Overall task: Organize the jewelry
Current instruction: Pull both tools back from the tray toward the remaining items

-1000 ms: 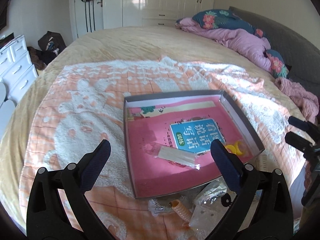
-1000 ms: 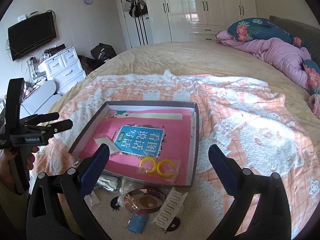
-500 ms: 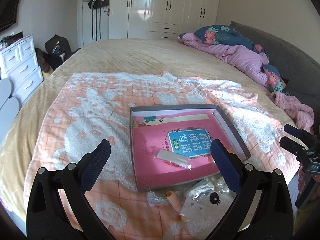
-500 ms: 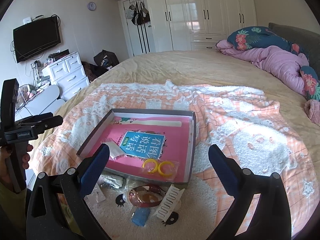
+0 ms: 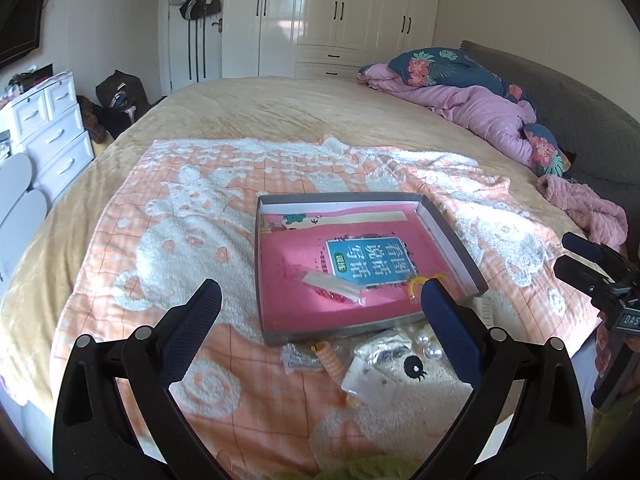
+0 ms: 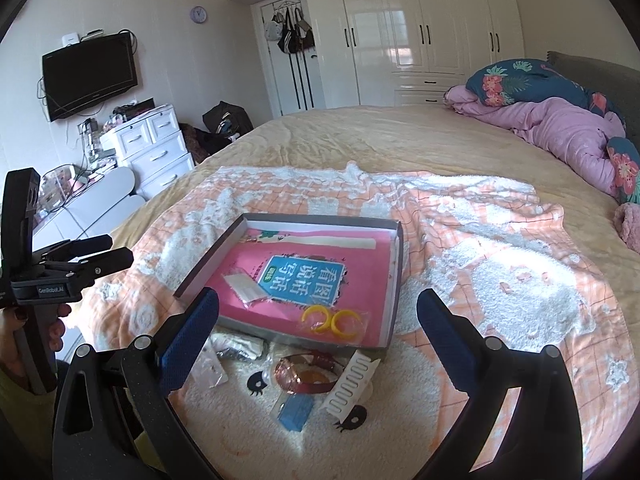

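Bed (image 6: 380, 140): broad beige surface; the orange-and-white blanket (image 6: 500, 280) covers its near half and leaves open room on every side of the work area.
Tray (image 6: 396, 264): shallow grey box with pink lining, resting on the blanket ahead of both grippers; its near wall stands between the loose pieces and the interior — any transfer must rise over that edge.
Left gripper (image 5: 316, 320): jaws spread wide, holding nothing; raised above the blanket and short of the tray's near-left corner.
Right gripper (image 6: 318, 328): jaws spread wide, holding nothing; lined up on the tray's near edge.
Loose jewelry: lies outside the tray, just beside its near wall.
Brown bangle (image 6: 308, 372): flat on the blanket, below and between the right fingers — judged the nearest target for the right gripper.
White ridged strip (image 6: 352, 386): touching the bangle's right side, long axis slanting toward the tray.
Yellow rings (image 6: 334, 320): already inside, at the near wall.
Pearls (image 5: 430, 346): small, just beside the left gripper's right finger.
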Demonstrator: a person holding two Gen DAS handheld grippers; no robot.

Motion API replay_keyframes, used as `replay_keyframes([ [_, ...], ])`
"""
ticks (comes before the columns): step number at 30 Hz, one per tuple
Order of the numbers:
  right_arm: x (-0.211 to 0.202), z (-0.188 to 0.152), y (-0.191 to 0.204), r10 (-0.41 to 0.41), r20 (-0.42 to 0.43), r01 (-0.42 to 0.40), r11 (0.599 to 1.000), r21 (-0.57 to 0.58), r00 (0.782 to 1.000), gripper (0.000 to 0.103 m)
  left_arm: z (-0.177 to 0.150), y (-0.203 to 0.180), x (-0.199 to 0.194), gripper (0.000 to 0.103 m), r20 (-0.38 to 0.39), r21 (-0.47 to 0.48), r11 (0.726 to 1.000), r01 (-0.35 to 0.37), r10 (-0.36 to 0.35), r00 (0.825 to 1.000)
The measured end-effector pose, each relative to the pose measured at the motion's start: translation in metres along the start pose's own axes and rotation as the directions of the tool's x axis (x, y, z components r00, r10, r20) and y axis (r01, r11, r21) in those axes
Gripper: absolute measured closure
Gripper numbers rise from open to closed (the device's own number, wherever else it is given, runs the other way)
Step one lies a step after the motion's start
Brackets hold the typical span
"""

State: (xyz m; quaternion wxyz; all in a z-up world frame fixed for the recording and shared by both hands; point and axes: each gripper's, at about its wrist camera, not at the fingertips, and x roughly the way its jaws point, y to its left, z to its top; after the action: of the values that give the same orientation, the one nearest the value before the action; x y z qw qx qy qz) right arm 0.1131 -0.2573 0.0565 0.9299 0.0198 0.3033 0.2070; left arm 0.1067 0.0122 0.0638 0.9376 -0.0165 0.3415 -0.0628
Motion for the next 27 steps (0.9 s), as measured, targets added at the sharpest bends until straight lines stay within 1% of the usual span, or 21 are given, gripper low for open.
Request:
replay_keyframes([
  [5, -0.004, -0.008, 0.003, 0.011, -0.015, -0.011, 1.000, -0.017, 1.000, 0.004, -0.006, -0.005, -0.009, 0.009, 0.005, 0.003, 1.000, 0.000, 0.000, 1.000],
  [17, -0.011, -0.028, 0.003, 0.024, -0.048, -0.025, 1.000, -0.016, 0.999, 0.004, -0.019, -0.016, -0.020, 0.009, -0.006, 0.013, 1.000, -0.006, 0.006, 1.000],
  [27, -0.008, -0.051, -0.002, 0.011, -0.094, -0.012, 1.000, -0.016, 0.996, 0.004, -0.047, -0.025, -0.007, 0.009, -0.072, 0.019, 1.000, -0.015, 0.016, 0.997],
])
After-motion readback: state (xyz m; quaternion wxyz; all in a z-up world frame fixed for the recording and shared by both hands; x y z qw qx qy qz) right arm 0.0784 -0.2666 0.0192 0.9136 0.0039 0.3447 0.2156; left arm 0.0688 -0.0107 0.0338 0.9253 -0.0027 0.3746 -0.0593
